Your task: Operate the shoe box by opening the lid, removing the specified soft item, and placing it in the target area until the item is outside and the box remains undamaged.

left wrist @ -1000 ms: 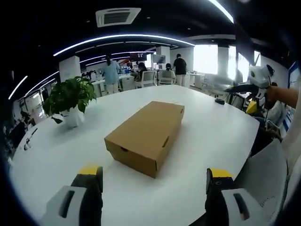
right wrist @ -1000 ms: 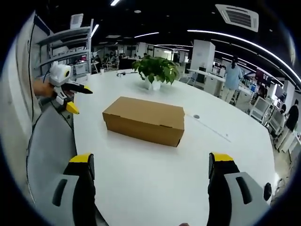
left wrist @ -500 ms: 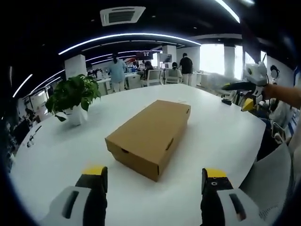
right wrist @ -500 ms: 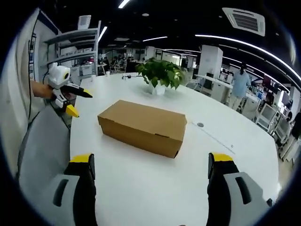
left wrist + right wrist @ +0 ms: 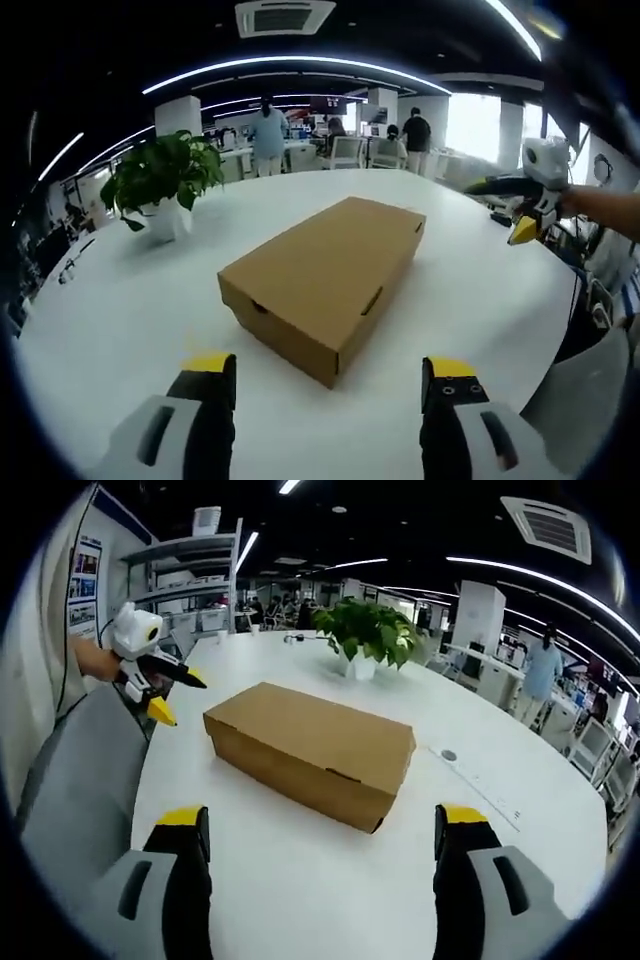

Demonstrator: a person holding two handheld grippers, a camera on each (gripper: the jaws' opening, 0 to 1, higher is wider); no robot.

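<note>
Left claw (image 5: 325, 385) and right claw (image 5: 320, 835) both gape wide, holding nothing, above the white round surface (image 5: 120, 310). Just beyond lies the closed brown cardboard shoe box (image 5: 325, 275) (lid on); farther off, a potted green plant (image 5: 160, 185).

shoe box (image 5: 322, 284): 1 | potted plant (image 5: 160, 182): 1 | table (image 5: 110, 310): 1
</note>
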